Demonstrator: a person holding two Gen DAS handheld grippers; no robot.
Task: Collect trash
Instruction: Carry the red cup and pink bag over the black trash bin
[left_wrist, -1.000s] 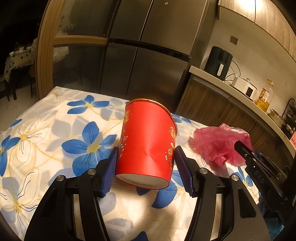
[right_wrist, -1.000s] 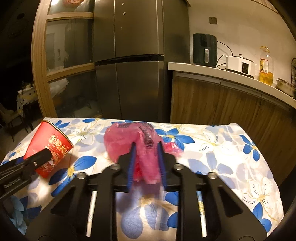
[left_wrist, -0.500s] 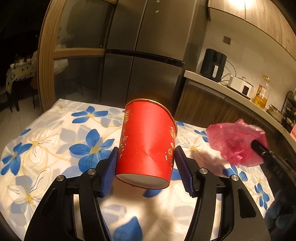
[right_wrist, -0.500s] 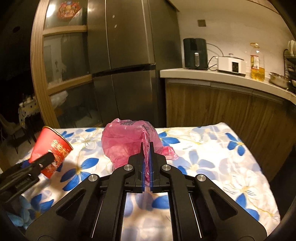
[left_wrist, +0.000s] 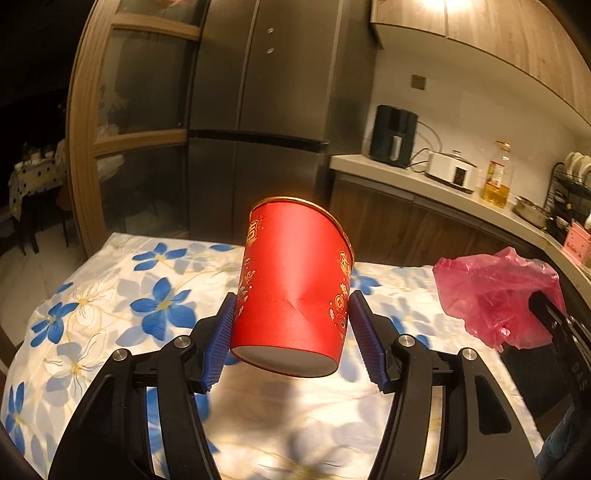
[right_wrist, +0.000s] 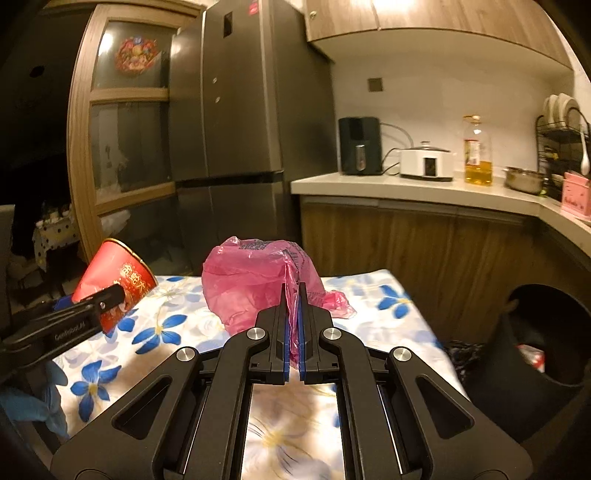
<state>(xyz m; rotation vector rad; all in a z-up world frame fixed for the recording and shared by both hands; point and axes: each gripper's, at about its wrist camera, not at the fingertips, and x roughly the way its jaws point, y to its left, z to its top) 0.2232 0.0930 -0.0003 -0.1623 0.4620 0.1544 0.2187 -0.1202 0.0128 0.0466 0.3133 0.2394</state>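
Left wrist view: the left gripper (left_wrist: 293, 328) is clamped on a red cup (left_wrist: 293, 284), its blue pads (left_wrist: 221, 343) pressing the lower wall from both sides; the cup is held clear above the table (left_wrist: 110, 295), tilted with its gold rim away from the camera and its white base toward it; a crease dents the red wall near the bottom; the table wears a white cloth with blue flowers; at the right edge a pink bag (left_wrist: 495, 295) hangs in the air from the right gripper (left_wrist: 543, 306), whose tip is buried in the plastic; behind stand a fridge (left_wrist: 258, 129) and a counter (left_wrist: 443, 192) with an oil bottle (left_wrist: 496, 173).

Right wrist view: the right gripper (right_wrist: 292, 321) is pinched tight on a fold of the bag (right_wrist: 255, 280), the pads almost meeting with plastic between them; the crumpled bulk of the bag bulges beyond the fingertips, above the cloth; at left the cup (right_wrist: 114, 284) sits in the left gripper (right_wrist: 99, 302), leaning left; at lower right, beside the table, stands a black bin (right_wrist: 532, 354), mouth open, with some scraps inside.
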